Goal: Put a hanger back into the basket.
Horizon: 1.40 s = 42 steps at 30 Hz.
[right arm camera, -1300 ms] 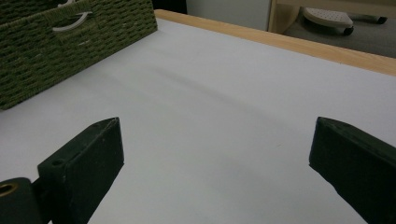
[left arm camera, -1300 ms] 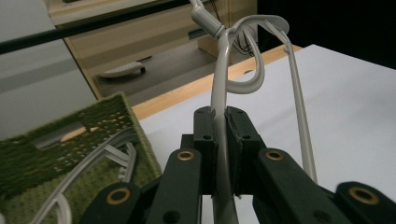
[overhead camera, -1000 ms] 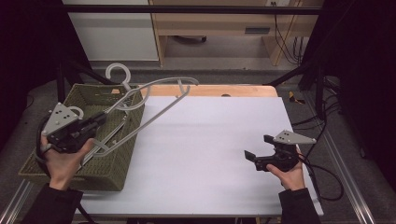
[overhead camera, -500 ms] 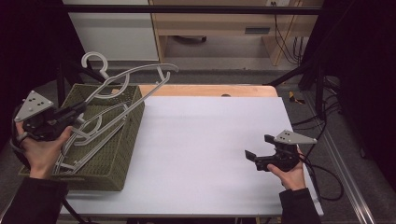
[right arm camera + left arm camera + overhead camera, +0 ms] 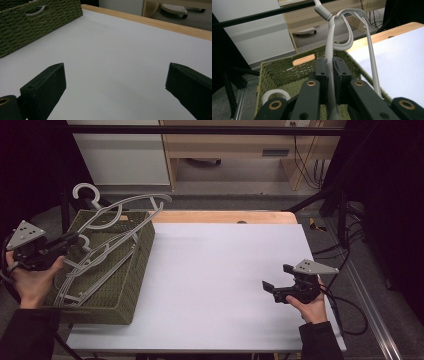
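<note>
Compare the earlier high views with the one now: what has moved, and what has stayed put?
The left gripper, shut on a hanger, has carried it leftward, from over the table to above the basket. The right gripper stayed open and in place; the basket did not shift.

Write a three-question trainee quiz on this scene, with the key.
1. True or false: the left gripper is shut on a grey hanger.
2. Where does the green woven basket sit? A) at the table's left edge B) in the middle of the table C) beside the right gripper
3. How do the right gripper's jaws stand, and is anything between them?

Key
1. True: the jaws pinch the hanger's grey bar.
2. A
3. Wide open, with nothing between them; the gripper hovers above the white table.
</note>
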Each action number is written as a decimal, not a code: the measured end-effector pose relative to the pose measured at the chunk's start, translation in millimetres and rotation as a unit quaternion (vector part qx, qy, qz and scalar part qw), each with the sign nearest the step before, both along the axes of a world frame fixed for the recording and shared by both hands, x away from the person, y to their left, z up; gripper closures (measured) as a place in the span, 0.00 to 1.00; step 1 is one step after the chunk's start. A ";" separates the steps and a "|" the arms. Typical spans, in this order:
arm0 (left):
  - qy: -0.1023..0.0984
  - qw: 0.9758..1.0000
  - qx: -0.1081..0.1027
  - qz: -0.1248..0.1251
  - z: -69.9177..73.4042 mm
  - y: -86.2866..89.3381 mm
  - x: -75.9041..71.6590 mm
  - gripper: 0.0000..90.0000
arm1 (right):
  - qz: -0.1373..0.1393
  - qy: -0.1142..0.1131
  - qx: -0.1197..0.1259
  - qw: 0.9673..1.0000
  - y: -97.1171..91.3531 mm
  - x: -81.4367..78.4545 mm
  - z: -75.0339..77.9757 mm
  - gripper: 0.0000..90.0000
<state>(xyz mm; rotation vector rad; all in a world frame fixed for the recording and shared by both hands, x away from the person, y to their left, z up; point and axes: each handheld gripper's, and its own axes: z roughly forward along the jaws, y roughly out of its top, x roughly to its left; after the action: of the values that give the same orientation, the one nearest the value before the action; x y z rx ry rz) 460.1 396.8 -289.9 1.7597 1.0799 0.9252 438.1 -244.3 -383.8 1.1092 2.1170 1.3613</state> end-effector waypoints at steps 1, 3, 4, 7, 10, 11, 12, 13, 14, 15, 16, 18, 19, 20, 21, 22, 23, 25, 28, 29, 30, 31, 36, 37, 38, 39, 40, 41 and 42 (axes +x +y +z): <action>0.000 1.000 0.001 0.002 -1.6 3.3 0.3 0.92 | 0.000 0.000 0.000 1.000 -0.1 0.1 0.0 0.04; 0.003 1.000 0.000 0.005 -4.4 10.7 1.1 0.92 | 0.000 0.000 0.000 1.000 -0.1 0.1 -0.1 0.04; 0.004 1.000 0.002 0.006 -6.2 15.6 1.5 0.92 | -0.001 0.000 0.000 1.000 -0.1 0.2 -0.1 0.04; 0.009 1.000 0.010 0.008 -10.4 25.6 1.9 0.92 | -0.001 0.000 -0.001 1.000 0.0 0.5 -0.4 0.04; 0.018 1.000 0.011 0.011 -16.2 36.3 3.0 0.92 | -0.002 0.000 0.000 1.000 0.9 1.2 -0.9 0.04; 0.020 1.000 0.011 0.013 -17.6 38.5 3.1 0.92 | -0.002 0.001 0.001 1.000 1.1 1.1 -0.9 0.04; 0.021 1.000 0.011 0.015 -19.5 41.5 3.3 0.92 | -0.002 0.001 0.001 1.000 1.1 1.2 -1.0 0.04; 0.022 1.000 0.010 0.017 -21.4 44.4 3.2 0.92 | -0.003 0.002 0.001 1.000 1.3 1.1 -1.0 0.04; 0.023 0.999 0.009 0.019 -23.1 47.3 3.2 0.92 | -0.004 0.003 0.001 1.000 1.4 1.0 -1.1 0.04; 0.026 0.999 0.008 0.020 -24.5 50.3 3.1 0.92 | -0.005 0.004 0.002 1.000 1.6 1.0 -1.2 0.04; 0.026 0.999 0.010 0.021 -26.1 52.8 2.8 0.92 | -0.002 0.004 0.000 1.000 1.2 1.2 -1.4 0.04; 0.029 0.999 0.008 0.024 -28.5 57.7 2.4 0.92 | -0.002 0.004 -0.002 1.000 1.2 1.5 -1.8 0.04; 0.029 0.999 0.006 0.023 -29.1 60.2 1.8 0.92 | -0.003 0.004 -0.002 1.000 1.5 1.8 -2.1 0.04; 0.029 0.999 0.003 0.023 -29.7 62.8 1.0 0.92 | -0.002 0.006 -0.002 1.000 1.5 1.6 -2.2 0.04; 0.028 0.999 0.001 0.024 -30.0 64.7 0.4 0.92 | -0.003 0.005 -0.001 1.000 2.2 2.1 -2.4 0.04; 0.027 0.999 0.001 0.024 -30.2 66.7 0.0 0.92 | -0.003 0.005 -0.001 1.000 2.4 2.2 -2.6 0.04; 0.029 0.999 0.000 0.024 -30.3 67.8 -0.6 0.92 | -0.003 0.007 -0.001 1.000 2.6 2.0 -2.6 0.04; 0.028 0.999 -0.003 0.024 -30.7 70.8 -2.0 0.92 | -0.003 0.006 -0.003 1.000 2.7 2.4 -3.0 0.04; 0.030 0.999 -0.002 0.026 -31.1 73.9 -4.5 0.92 | -0.003 0.007 -0.002 1.000 2.6 2.3 -2.9 0.04; 0.030 0.999 0.000 0.025 -31.0 75.1 -5.5 0.92 | -0.004 0.007 -0.002 1.000 2.6 2.1 -2.9 0.04; 0.032 0.999 0.002 0.025 -31.3 76.0 -6.6 0.92 | -0.004 0.008 -0.002 1.000 2.6 2.1 -2.8 0.04; 0.034 0.999 0.003 0.026 -31.9 76.1 -7.1 0.92 | -0.004 0.007 -0.002 1.000 2.6 2.0 -2.8 0.04; 0.034 0.999 -0.001 0.028 -36.7 76.1 -6.6 0.92 | 0.000 0.005 -0.006 1.000 2.4 2.6 -3.2 0.03; 0.034 0.999 0.002 0.028 -37.7 77.2 -6.4 0.92 | 0.000 0.004 -0.005 1.000 2.7 2.8 -3.3 0.03; 0.036 0.999 0.001 0.029 -38.8 77.9 -6.2 0.92 | 0.000 0.004 -0.006 1.000 2.7 2.7 -3.4 0.03; 0.038 0.999 0.005 0.029 -39.9 78.7 -5.8 0.92 | 0.001 0.005 -0.006 1.000 2.7 2.7 -3.4 0.03; 0.045 0.998 0.013 0.032 -42.1 77.8 -5.0 0.92 | 0.000 0.005 -0.006 1.000 2.8 2.7 -3.4 0.03; 0.048 0.998 0.016 0.032 -43.6 77.3 -4.5 0.92 | 0.002 0.005 -0.007 1.000 2.7 2.7 -3.5 0.03; 0.050 0.998 0.018 0.032 -45.8 76.3 -3.8 0.92 | 0.002 0.005 -0.007 1.000 2.8 2.6 -3.5 0.03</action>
<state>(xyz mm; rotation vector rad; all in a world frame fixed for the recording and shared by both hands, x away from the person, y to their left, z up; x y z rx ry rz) 456.2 473.1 -335.6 1.8260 1.1970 0.9091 440.7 -241.4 -387.2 1.1105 2.1337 1.3437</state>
